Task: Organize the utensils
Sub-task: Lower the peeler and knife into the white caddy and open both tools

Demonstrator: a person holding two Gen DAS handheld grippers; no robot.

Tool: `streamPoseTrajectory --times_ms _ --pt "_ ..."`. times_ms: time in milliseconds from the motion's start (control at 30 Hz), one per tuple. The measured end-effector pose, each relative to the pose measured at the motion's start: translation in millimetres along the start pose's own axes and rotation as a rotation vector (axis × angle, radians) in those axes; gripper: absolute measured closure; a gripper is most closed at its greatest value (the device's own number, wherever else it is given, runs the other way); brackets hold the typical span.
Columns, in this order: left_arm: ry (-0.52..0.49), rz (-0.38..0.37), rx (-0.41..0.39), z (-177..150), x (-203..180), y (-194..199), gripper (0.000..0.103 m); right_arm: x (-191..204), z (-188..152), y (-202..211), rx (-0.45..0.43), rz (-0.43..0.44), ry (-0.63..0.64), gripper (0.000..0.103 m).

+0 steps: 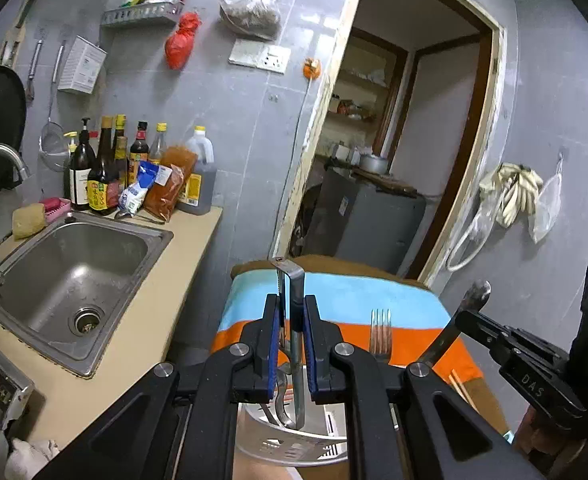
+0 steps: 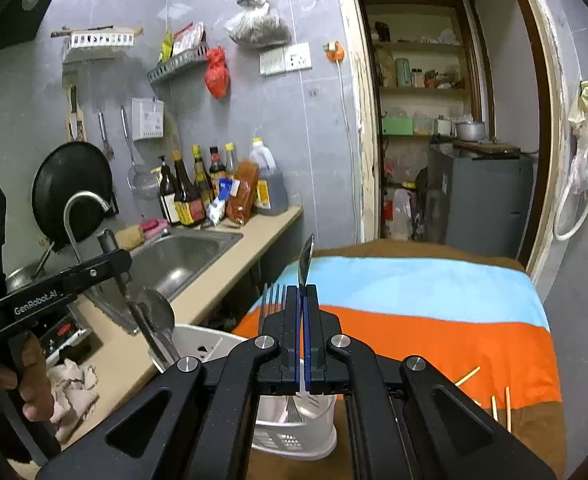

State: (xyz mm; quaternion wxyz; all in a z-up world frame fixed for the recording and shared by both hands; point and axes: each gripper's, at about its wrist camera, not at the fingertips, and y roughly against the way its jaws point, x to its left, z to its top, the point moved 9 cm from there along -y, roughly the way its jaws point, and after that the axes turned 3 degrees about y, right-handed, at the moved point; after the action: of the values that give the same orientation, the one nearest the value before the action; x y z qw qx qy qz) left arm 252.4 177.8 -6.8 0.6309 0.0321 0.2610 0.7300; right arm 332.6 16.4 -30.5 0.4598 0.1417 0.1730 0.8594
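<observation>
- Striped cloth [image 2: 414, 280]: blue, orange and brown, spread under the white holder and running away from it to the far side.
- Sink [image 1: 74, 264]: on the counter to the left of the holder, apart from it; no part in the job.
- White holder [image 2: 294, 440]: slotted utensil tub, upright at the near edge of the cloth, directly below both grippers. It is the collecting point.
- Left gripper [image 1: 291, 304]: above the holder, jaws nearly closed and clamped on the metal spoon.
- Right gripper [image 2: 302, 292]: above the holder, just right of the left one, jaws pressed all but together on a thin flat handle.
- Metal spoon [image 1: 292, 280]: held handle-end up, its lower end reaching down into the holder's mouth.
- Flat-handled utensil [image 2: 307, 258]: seen edge-on, top up, lower end dipping into the holder; its type cannot be told.
- Fork [image 1: 380, 334]: tines up, just behind the holder's rim, apparently standing in it; its base is hidden.
- Chopsticks [image 2: 508, 408]: loose on the cloth, right of the holder, not yet collected.
- Step in hand, judged: both held pieces are being dropped into the holder.
- Next move, judged: open each pair of jaws, lift clear without catching the fork, then go right for the chopsticks.
</observation>
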Motion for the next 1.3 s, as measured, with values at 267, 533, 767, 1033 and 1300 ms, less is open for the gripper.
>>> streamPoseTrajectory --times_ms 267,533,767,1033,1300 --pt "-0.031 -0.008 0.056 -17 -6 -17 0.092 -5 -14 -15 0.066 -0.014 -0.003 0.101" --pt "-0.026 -0.017 0.111 -27 -6 -26 0.092 -8 -27 -22 0.123 -0.008 -0.03 0.101" --pt "-0.005 -0.029 0.115 -26 -7 -23 0.067 -8 -32 -21 0.142 0.012 -0.046 0.096" --pt "0.002 -0.062 0.079 -20 -19 -10 0.043 -17 -17 6 0.061 -0.032 -0.059 0.092" --pt "-0.033 -0.041 0.006 -10 -40 5 0.016 -50 7 60 -0.087 -0.132 -0.08 0.047"
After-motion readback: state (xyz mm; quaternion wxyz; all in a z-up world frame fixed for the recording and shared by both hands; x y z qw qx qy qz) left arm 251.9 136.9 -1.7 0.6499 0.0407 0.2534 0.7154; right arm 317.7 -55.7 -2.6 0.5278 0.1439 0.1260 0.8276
